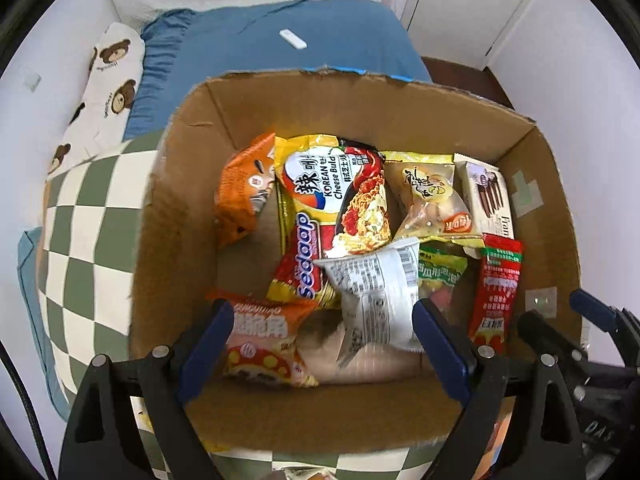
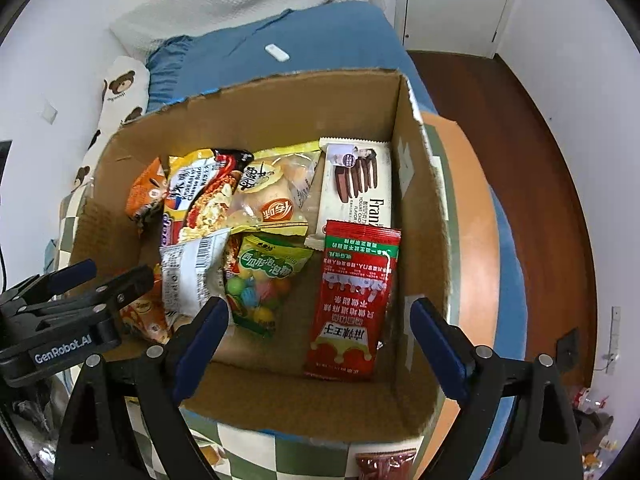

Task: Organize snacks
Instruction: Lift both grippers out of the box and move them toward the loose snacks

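Snack packets fill the open brown cardboard box (image 1: 400, 108) on the green-and-white checked cover (image 1: 88, 208). My left gripper (image 1: 324, 344) hangs spread wide above the white crinkly packet (image 1: 376, 296), holding nothing. My right gripper (image 2: 320, 332) is also spread and empty, above the flat red sauce sachet (image 2: 352, 300) and the green bubble-gum bag (image 2: 264, 280).

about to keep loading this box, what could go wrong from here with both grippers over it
1. The brown cardboard box sits on a soft green-and-white checkered cushion, so a push on its wall could tip it.
2. The open left gripper and open right gripper hover side by side and might collide.
3. The red sauce sachet leans on the box wall and may slide down flat.
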